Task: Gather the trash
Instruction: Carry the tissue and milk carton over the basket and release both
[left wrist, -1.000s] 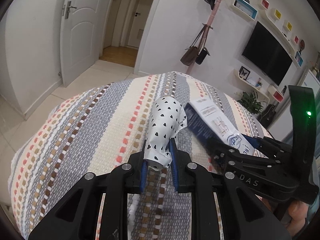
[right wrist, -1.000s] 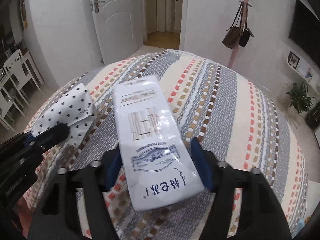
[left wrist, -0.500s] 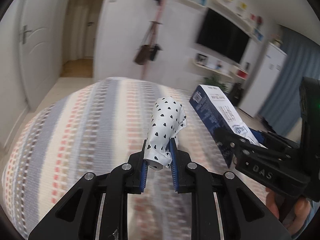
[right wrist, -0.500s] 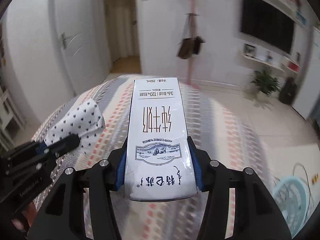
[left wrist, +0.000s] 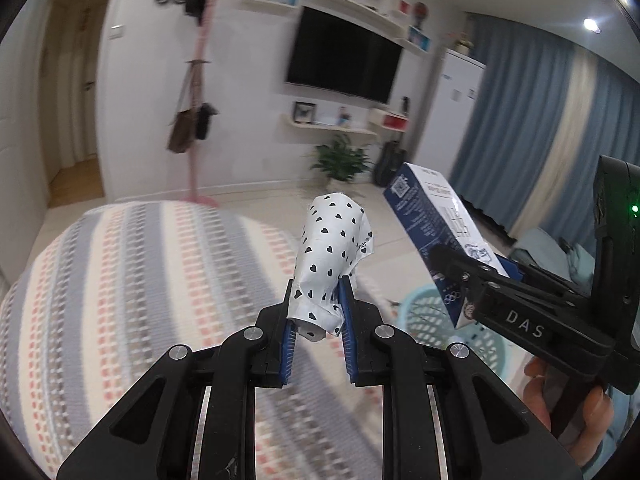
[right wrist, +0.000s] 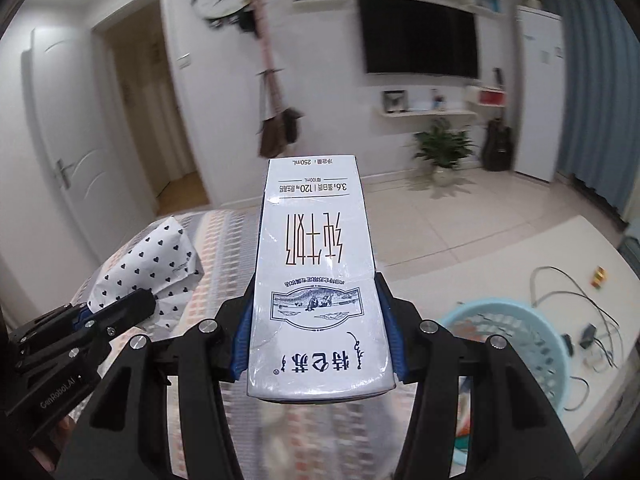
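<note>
my left gripper [left wrist: 316, 312] has its jaws clamped tight on a crumpled white wrapper with black hearts [left wrist: 330, 256] — the paper sticks up and forward out of the blue pads, pinched at its lower end. over in the right wrist view that same wrapper [right wrist: 150, 268] shows at the left, with the left gripper [right wrist: 120, 308] gripping it from below.

my right gripper [right wrist: 318, 328] is closed on a milk carton [right wrist: 318, 276], white face up with the print reading upside down to me, blue pads pressing on both long sides near its near end; the far end juts out well past the jaws. from the left wrist the carton [left wrist: 432, 220] shows its dark blue side, tilted up, held in the right gripper [left wrist: 476, 280], and a hand [left wrist: 572, 408] wraps the handle at the lower right.

both pieces are up in the air, side by side, wrapper left, carton right. under and left of them there is a striped woven cover [left wrist: 132, 288] in grey, cream and red — blurred, i cannot tell what it lies over. a light blue basket [right wrist: 516, 348] sits on the tiled floor at the lower right with things in it, and cables [right wrist: 580, 304] lie on the floor just past it.

far wall: a dark tv [left wrist: 342, 60], shelves, a potted plant [left wrist: 340, 160], a coat stand [left wrist: 198, 92] with bags, blue curtains [left wrist: 520, 120] on the right.
</note>
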Demonstrator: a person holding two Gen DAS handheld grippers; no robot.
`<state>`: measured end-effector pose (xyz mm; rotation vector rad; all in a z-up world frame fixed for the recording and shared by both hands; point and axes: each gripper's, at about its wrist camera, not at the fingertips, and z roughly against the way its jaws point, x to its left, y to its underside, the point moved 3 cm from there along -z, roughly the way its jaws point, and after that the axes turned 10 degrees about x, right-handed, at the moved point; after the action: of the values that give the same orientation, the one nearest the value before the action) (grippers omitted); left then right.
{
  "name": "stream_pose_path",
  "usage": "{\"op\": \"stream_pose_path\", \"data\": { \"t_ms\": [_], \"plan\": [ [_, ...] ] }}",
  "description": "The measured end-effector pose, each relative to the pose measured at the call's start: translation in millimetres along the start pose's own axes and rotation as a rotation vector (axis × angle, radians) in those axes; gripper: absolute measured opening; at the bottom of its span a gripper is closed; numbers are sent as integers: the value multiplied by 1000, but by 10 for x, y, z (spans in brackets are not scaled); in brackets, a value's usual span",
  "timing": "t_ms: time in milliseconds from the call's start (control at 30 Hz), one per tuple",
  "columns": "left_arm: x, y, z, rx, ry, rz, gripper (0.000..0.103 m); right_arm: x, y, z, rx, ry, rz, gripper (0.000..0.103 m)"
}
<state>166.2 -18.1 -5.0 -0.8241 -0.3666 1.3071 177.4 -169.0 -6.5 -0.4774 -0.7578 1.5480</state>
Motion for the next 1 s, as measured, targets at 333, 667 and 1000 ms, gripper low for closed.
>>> {"op": "stream_pose_path", "data": {
  "t_ms": [333,667,1000],
  "plan": [
    [-786,-95,-521,83,110,-104,18,-1022,236,235,-13,122,-172,49],
    [-1397,45,-1171,221,188,-188,20,-1787,629,74,88,198,-332,50],
    [-1663,203,-1526,300,201,-242,49,-2182,924,-267,219,240,-447,50]
  ]
}}
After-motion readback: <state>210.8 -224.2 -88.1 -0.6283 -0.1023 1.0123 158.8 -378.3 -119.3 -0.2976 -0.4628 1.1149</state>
